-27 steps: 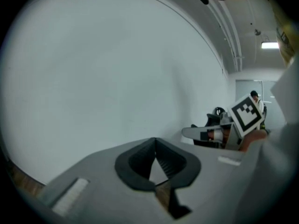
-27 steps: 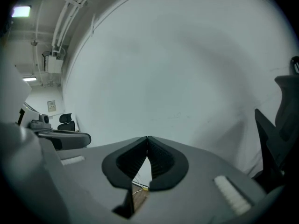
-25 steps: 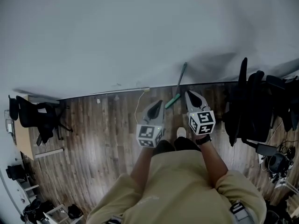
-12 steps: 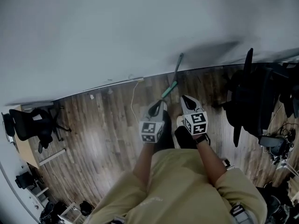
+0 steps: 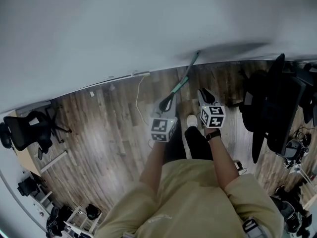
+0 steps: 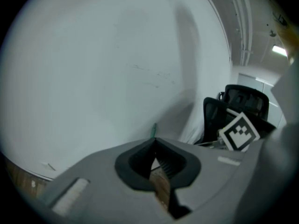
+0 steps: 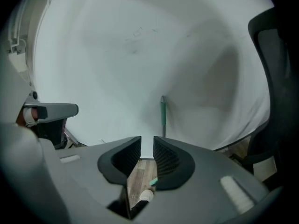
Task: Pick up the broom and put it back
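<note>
Wooden floor [image 5: 114, 133] | white wall [image 5: 124, 24] | broom [image 5: 181, 83] against wall | black chair [image 5: 29, 130]

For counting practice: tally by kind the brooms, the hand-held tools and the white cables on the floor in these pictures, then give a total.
Brooms: 1 (broom)
Tools: 2 (left tool; right tool, its jaws opening with nothing gripped between them)
White cables: 1 (white cable)
Total: 4
</note>
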A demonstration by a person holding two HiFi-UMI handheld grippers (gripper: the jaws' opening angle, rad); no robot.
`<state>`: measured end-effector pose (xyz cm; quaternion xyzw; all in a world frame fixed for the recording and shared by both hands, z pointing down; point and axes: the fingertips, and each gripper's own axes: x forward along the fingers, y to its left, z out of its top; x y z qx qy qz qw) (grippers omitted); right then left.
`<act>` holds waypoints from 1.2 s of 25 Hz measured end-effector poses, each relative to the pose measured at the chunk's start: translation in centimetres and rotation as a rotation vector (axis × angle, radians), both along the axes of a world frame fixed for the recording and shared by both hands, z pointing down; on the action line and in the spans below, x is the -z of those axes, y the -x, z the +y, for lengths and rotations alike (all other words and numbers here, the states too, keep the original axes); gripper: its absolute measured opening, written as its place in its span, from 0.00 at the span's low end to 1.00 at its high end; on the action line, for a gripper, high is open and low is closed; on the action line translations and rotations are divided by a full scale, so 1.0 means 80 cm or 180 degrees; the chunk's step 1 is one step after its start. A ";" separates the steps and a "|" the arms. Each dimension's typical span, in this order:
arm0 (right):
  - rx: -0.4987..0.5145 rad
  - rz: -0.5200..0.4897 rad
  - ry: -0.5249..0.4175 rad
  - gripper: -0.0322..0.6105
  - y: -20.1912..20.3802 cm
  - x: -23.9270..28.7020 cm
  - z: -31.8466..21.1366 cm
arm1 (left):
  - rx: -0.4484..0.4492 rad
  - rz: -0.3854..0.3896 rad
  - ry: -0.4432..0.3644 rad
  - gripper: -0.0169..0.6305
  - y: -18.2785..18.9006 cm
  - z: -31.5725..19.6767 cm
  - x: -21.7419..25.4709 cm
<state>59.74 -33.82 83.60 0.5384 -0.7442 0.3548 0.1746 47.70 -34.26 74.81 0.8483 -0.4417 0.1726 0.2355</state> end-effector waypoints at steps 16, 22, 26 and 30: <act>-0.0028 0.0040 0.0421 0.39 0.011 -0.158 -0.126 | 0.0248 0.0086 0.0155 0.03 0.028 -0.029 -0.053; -0.0097 0.0006 0.0467 0.39 0.010 -0.182 -0.171 | 0.0366 0.0106 0.0173 0.03 0.048 -0.030 -0.068; -0.0077 0.0030 0.0471 0.37 0.008 -0.193 -0.195 | 0.0377 0.0147 0.0201 0.03 0.050 -0.026 -0.073; 0.0030 0.0093 0.0583 0.20 0.016 -0.198 -0.207 | 0.0361 0.0159 0.0227 0.03 0.056 -0.019 -0.078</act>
